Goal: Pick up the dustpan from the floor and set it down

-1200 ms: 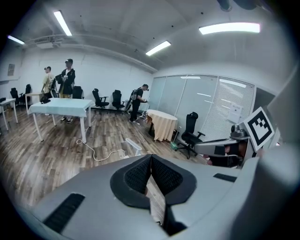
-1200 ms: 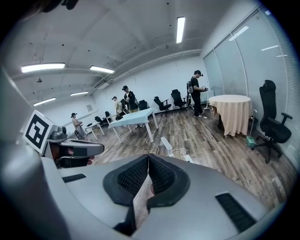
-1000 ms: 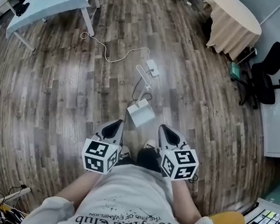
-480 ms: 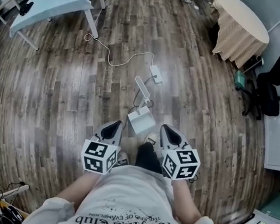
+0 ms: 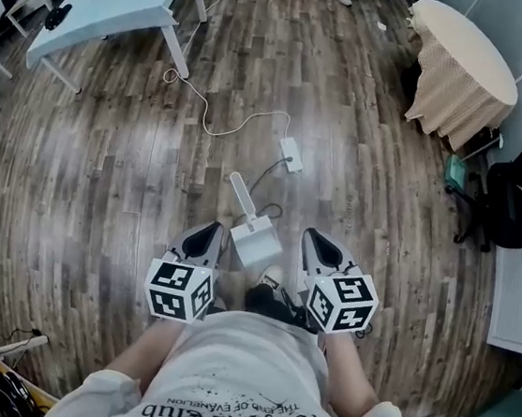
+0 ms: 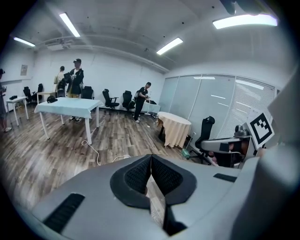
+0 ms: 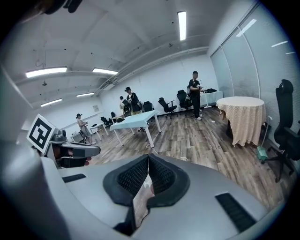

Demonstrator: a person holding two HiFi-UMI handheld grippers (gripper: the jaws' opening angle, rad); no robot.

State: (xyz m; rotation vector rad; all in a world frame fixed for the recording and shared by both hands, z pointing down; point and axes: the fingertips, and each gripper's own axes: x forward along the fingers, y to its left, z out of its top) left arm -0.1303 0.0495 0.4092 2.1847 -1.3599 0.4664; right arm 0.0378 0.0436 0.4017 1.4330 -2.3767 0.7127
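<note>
A white dustpan (image 5: 254, 238) lies on the wood floor just ahead of my feet, its long handle (image 5: 242, 193) pointing away and to the left. My left gripper (image 5: 204, 241) is held at waist height left of the pan, its jaws shut with nothing between them. My right gripper (image 5: 321, 251) hangs right of the pan, also shut and empty. Both are well above the floor and touch nothing. In the left gripper view the left gripper (image 6: 151, 161) shows its dark pads pressed together; the right gripper (image 7: 148, 162) looks the same in its own view. The dustpan is hidden in both gripper views.
A white power strip (image 5: 291, 154) with a cable (image 5: 217, 124) lies on the floor beyond the pan. A pale blue table (image 5: 116, 1) stands far left, a round covered table (image 5: 462, 72) far right, a black office chair (image 5: 518, 187) at the right. People stand at the far end.
I have walked forward: the dustpan and power strip have slid down the head view, closer to my feet, and the pan now sits between the two grippers. Both stay shut.
</note>
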